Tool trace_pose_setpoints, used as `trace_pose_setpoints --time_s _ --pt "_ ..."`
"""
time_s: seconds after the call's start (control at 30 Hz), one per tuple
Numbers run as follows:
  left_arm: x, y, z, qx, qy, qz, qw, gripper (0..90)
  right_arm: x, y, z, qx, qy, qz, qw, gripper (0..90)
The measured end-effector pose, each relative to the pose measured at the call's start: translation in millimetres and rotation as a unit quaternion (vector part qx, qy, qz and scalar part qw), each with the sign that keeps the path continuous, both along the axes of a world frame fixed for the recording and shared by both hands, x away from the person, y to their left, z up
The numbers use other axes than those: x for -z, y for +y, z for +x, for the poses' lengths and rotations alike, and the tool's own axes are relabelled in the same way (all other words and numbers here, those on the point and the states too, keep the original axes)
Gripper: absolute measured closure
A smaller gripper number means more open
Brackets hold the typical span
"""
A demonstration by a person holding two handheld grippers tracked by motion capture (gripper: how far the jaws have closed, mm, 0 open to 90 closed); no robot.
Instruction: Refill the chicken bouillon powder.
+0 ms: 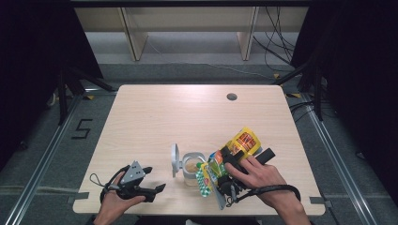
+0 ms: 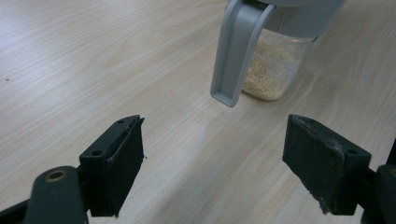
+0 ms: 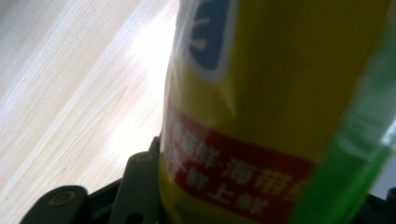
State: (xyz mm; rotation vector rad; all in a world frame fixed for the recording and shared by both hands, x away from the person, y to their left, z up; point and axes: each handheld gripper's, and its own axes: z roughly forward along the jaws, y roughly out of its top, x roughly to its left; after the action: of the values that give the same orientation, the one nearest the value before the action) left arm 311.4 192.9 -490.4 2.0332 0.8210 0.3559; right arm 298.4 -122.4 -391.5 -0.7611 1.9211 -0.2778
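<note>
Table: pale wood, bare across far half.
Near edge: jar, yellow packet.
Left gripper: jaws apart, empty.
Right gripper: clamped on yellow packet.

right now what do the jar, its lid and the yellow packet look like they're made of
Jar: clear plastic or glass, since the beige grains show through. Lid: matte grey plastic, moulded with a raised rim. Yellow packet: glossy printed plastic film, creased and catching glare, in the right gripper.
</note>
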Motion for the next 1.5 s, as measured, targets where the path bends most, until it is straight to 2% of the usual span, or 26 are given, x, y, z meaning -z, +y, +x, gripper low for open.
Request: trace_pose_setpoints --time_s 0.13,0.17,0.2,0.23,0.33,0.37,0.57,0.6,0.63,0.7,0.77,0.83,0.87,0.9,0.93,1.0,1.03,1.07,1.13,1.17,1.2,1.3,1.4,1.43,1.47,1.5 --pt "-0.6 1.2 1.2 0.007 -0.008 0.008 0.9999 19.7 1.6 -1.5 -1.2 0.014 -0.001 0.008 0.9999 60.8" --pt "0.2 0.2 0.9 0.003 -0.009 0.001 1.0000 19.7 1.1 -1.0 -0.6 0.009 0.001 0.005 0.9999 60.9" --pt "-1.5 3.1 1.7 0.012 -0.009 0.022 0.9997 19.7 -0.3 0.6 0.4 -0.002 0.000 -0.005 1.0000 60.8" --pt "-0.7 1.4 1.2 0.003 -0.008 0.009 0.9999 19.7 0.4 -0.1 0.2 0.002 0.000 -0.001 1.0000 60.8" --pt "-1.4 2.7 1.6 0.010 -0.009 0.015 0.9998 19.8 0.3 -0.2 -0.2 0.001 0.000 0.000 1.0000 60.9" --pt "-1.0 1.8 1.4 0.006 -0.009 0.008 0.9999 19.8 0.3 -0.1 -0.2 0.000 0.000 0.000 1.0000 60.9" --pt "-1.0 1.7 1.4 0.004 -0.006 0.009 0.9999 19.8 2.2 0.2 -0.9 0.006 -0.002 0.002 1.0000 60.9" --pt "-0.8 1.3 1.1 0.003 -0.007 0.010 0.9999 19.8 1.7 1.6 -0.4 0.001 -0.003 -0.006 1.0000 60.9" --pt "0.1 0.3 0.9 0.003 -0.010 0.001 0.9999 19.9 1.4 1.7 -0.7 -0.003 -0.001 -0.004 1.0000 60.9" --pt "-1.1 1.5 1.3 0.005 -0.006 0.010 0.9999 19.9 1.5 1.9 -0.7 -0.002 -0.002 -0.006 1.0000 60.9" --pt "-0.4 0.9 1.2 0.005 -0.008 0.004 0.9999 19.8 1.5 1.9 -0.7 0.000 -0.001 -0.006 1.0000 60.9" --pt "-1.7 2.9 1.5 0.010 -0.007 0.019 0.9997 19.9 1.0 1.1 -0.2 -0.001 -0.003 -0.004 1.0000 61.0" --pt "-0.9 1.4 1.1 0.003 -0.006 0.008 0.9999 19.9 2.3 -0.9 -1.5 0.013 -0.004 0.007 0.9999 60.9" --pt "-1.0 1.5 1.2 0.004 -0.008 0.011 0.9999 19.9 1.7 -0.7 -1.2 0.009 -0.003 0.003 0.9999 61.0" --pt "0.1 0.2 1.0 0.002 -0.010 0.001 0.9999 19.8 0.2 0.2 -0.5 0.003 0.003 -0.003 1.0000 60.9" --pt "0.3 0.0 1.1 0.001 -0.009 -0.001 1.0000 19.9 0.2 0.0 -0.2 0.000 -0.003 -0.001 1.0000 61.0" --pt "-0.9 1.7 1.5 0.006 -0.008 0.013 0.9999 19.9 0.2 0.2 0.0 0.000 -0.003 -0.004 1.0000 61.0" --pt "0.0 0.6 1.2 0.003 -0.010 0.003 0.9999 19.9 0.1 0.1 -0.3 0.004 0.001 -0.004 1.0000 61.0" --pt "0.0 0.6 1.2 0.003 -0.010 0.003 0.9999 19.9 0.2 -0.2 -0.3 0.001 -0.002 -0.002 1.0000 61.0" --pt "-0.9 1.5 1.3 0.005 -0.008 0.011 0.9999 19.9 0.2 -0.1 -0.2 0.000 -0.003 -0.002 1.0000 60.9" --pt "0.4 -0.2 1.0 0.000 -0.009 -0.003 1.0000 19.9 0.2 0.2 -0.2 0.003 0.001 -0.005 1.0000 61.0" --pt "-0.7 1.3 1.3 0.004 -0.008 0.009 0.9999 19.9 0.4 0.0 -0.7 0.001 -0.001 -0.001 1.0000 61.0" --pt "0.3 0.7 1.0 -0.003 0.001 0.007 1.0000 19.9 0.8 0.8 -0.2 0.000 -0.002 -0.004 1.0000 61.0" --pt "0.2 1.4 1.6 0.002 0.000 0.013 0.9999 19.9 1.6 -0.5 -1.1 0.012 0.004 0.005 0.9999 61.0" --pt "0.3 0.4 1.0 0.001 0.001 0.007 1.0000 19.9 0.8 0.3 -0.4 0.001 0.001 0.000 1.0000 61.0" --pt "0.1 0.5 1.5 0.004 -0.002 0.009 0.9999 19.9 0.6 0.6 0.0 0.002 0.003 -0.003 1.0000 61.0"
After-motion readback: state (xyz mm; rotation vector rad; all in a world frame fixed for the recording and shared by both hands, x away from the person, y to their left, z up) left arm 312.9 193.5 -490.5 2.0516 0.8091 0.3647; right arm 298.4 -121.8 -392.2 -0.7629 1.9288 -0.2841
